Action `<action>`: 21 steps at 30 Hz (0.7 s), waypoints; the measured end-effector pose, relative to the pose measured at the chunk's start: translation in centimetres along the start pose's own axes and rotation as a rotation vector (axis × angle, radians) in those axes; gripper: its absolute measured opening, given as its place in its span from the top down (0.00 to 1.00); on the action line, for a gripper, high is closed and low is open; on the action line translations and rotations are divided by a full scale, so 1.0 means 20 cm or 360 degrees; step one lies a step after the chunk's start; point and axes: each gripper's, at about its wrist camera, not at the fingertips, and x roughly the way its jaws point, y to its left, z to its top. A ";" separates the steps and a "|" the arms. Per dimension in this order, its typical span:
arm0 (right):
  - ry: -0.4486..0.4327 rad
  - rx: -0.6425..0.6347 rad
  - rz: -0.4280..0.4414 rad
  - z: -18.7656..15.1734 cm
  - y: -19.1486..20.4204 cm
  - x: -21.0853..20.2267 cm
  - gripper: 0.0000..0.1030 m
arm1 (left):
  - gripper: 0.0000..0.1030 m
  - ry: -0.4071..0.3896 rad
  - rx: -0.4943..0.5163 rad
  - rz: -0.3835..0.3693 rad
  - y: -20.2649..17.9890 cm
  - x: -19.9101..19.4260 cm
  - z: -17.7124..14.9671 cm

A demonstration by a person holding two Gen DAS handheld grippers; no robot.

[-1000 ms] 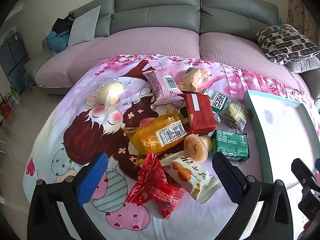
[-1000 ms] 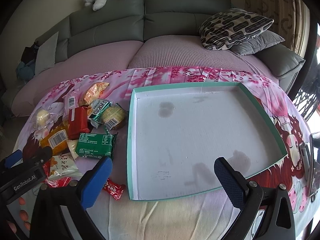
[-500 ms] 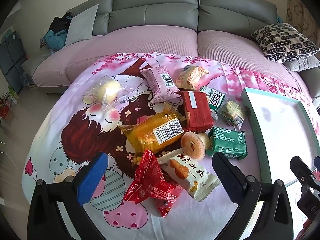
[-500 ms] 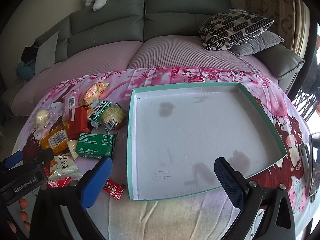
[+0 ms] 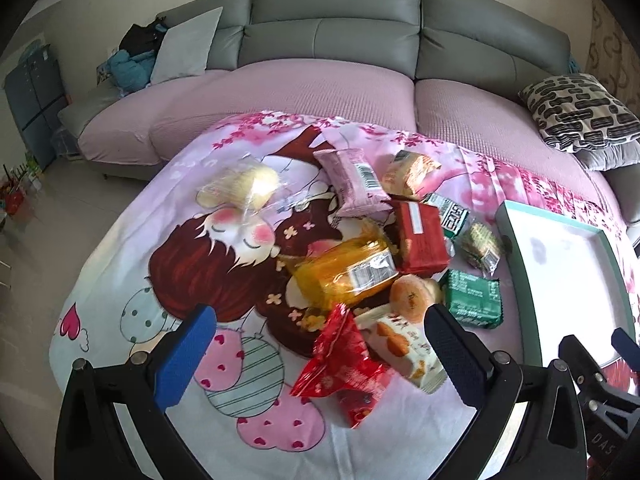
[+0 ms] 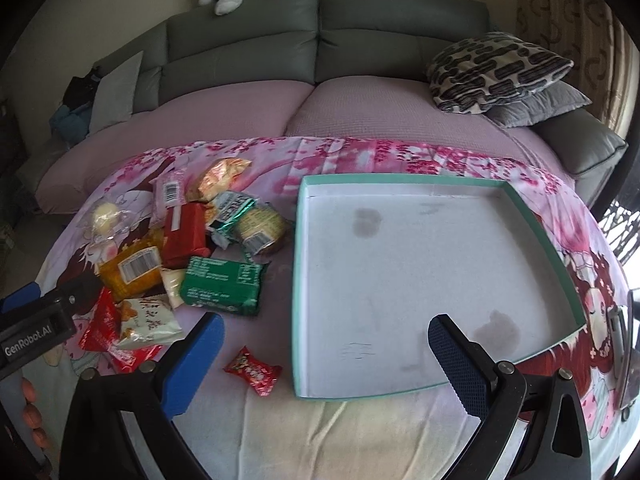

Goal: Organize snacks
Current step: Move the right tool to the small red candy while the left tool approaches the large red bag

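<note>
Left tool [image 5: 320,344] edged nearer the snack pile | both tools wide, empty | next: grip red packet [image 5: 340,364], carry to tray [image 6: 298,280].

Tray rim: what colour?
Teal-green rim on the tray, white inside; clearest in the right wrist view.

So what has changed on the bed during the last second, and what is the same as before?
The left gripper has moved forward and down toward the snack pile; its open fingers now frame the red wrapper and the white cookie packet. Nothing was gripped or released. The right gripper stays open over the teal tray, which is empty as before, and the snacks, including the small red candy, lie where they were.
</note>
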 end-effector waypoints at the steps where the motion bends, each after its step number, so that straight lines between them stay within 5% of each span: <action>1: 0.0010 -0.0014 0.0025 0.00 0.02 0.01 0.00 | 0.00 0.0020 -0.0003 0.0000 0.00 0.01 -0.01; 10: 0.0152 -0.0166 0.0184 -0.08 0.22 0.10 0.00 | 0.00 0.0265 -0.0017 -0.0072 0.00 0.17 -0.10; 21: 0.0276 -0.0236 0.0195 -0.14 0.30 0.19 0.02 | 0.00 0.0440 -0.0051 -0.0147 -0.01 0.29 -0.14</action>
